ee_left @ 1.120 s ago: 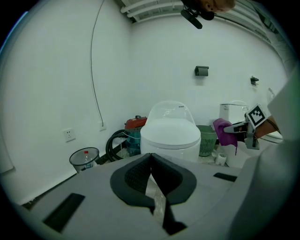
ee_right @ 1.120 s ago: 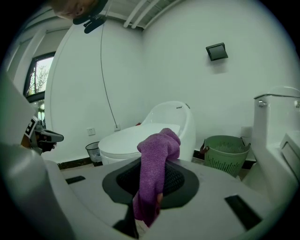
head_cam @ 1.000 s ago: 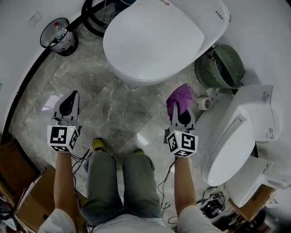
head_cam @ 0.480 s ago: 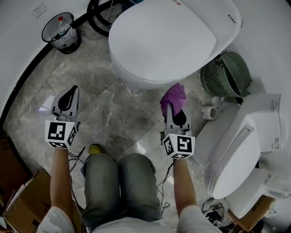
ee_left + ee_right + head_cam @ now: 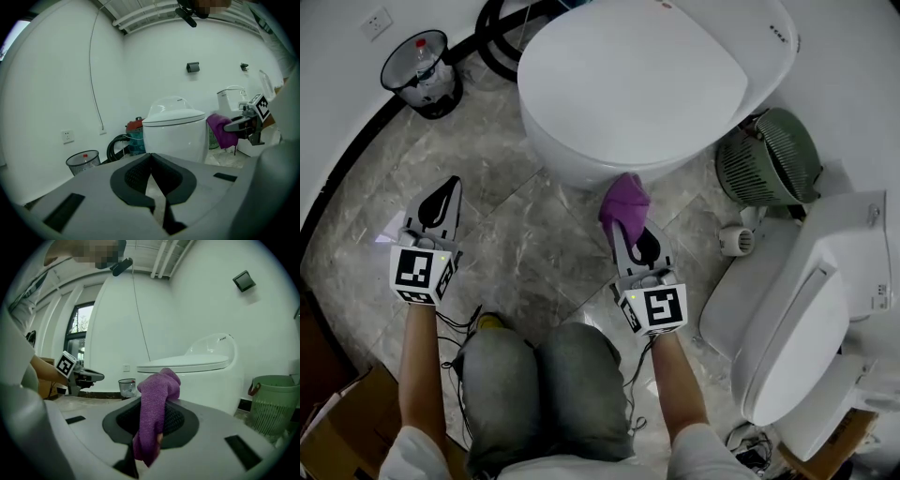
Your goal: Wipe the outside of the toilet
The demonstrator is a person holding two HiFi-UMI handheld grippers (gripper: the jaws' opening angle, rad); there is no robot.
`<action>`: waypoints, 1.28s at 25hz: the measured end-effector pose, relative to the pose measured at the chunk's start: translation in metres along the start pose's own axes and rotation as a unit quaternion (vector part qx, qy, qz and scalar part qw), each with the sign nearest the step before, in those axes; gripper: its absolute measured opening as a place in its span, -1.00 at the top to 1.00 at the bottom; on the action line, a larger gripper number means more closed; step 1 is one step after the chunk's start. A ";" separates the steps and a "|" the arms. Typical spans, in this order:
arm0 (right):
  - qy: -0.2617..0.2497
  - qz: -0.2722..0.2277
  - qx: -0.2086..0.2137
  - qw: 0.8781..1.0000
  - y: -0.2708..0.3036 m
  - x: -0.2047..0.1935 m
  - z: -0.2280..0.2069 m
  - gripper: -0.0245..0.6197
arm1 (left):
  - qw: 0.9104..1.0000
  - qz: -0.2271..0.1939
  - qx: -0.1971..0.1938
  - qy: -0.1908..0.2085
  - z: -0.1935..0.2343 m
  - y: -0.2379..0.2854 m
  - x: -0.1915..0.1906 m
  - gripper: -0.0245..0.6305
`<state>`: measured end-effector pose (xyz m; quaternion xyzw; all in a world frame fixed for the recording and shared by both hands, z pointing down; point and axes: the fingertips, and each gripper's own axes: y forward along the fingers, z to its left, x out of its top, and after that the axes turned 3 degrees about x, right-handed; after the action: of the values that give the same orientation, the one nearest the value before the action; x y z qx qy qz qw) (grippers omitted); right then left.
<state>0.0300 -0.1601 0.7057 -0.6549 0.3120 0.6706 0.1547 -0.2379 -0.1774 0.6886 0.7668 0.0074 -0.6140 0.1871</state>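
Observation:
The white toilet point(image 5: 637, 84) stands lid-down at the top of the head view. My right gripper point(image 5: 625, 220) is shut on a purple cloth point(image 5: 624, 199), which is bunched at its tips just below the front of the bowl; I cannot tell if it touches. In the right gripper view the cloth point(image 5: 154, 408) hangs out between the jaws, with the toilet point(image 5: 206, 373) beyond. My left gripper point(image 5: 447, 187) is shut on nothing and hovers over the marble floor, left of the toilet. From the left gripper view the toilet point(image 5: 176, 136) and cloth point(image 5: 219, 129) show ahead.
A second white toilet point(image 5: 797, 309) lies at the right, and a green basket point(image 5: 769, 155) sits beside the first one. A wire wastebin point(image 5: 419, 66) and a black hose point(image 5: 502, 37) are at the upper left. A cardboard box point(image 5: 337, 422) sits lower left.
My right gripper has carried the purple cloth leftward and closer to the front of the toilet bowl. The left gripper has hardly shifted.

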 end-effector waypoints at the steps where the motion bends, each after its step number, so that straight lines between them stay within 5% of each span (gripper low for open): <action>1: -0.003 -0.003 0.014 1.000 0.004 0.000 0.006 0.66 | 1.000 -0.004 -0.001 0.003 -0.001 0.002 -0.001 0.87; 9: -0.025 -0.018 0.119 0.992 0.041 0.001 0.058 0.66 | 1.000 -0.006 -0.019 0.020 -0.011 0.012 -0.026 0.87; 16: -0.074 -0.068 0.141 0.985 0.064 0.006 0.062 0.66 | 0.999 -0.010 -0.034 0.028 -0.030 0.029 -0.037 0.87; 24: -0.034 -0.030 0.099 0.994 0.047 -0.009 0.023 0.66 | 0.997 -0.016 -0.056 0.051 -0.051 0.037 -0.045 0.87; 32: -0.014 -0.051 0.022 0.998 0.026 -0.009 -0.043 0.65 | 0.995 -0.010 -0.078 0.063 -0.069 0.043 -0.042 0.87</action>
<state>0.0491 -0.2047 0.7221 -0.6568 0.2908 0.6640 0.2075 -0.1726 -0.1880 0.7528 0.7870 0.0744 -0.5636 0.2396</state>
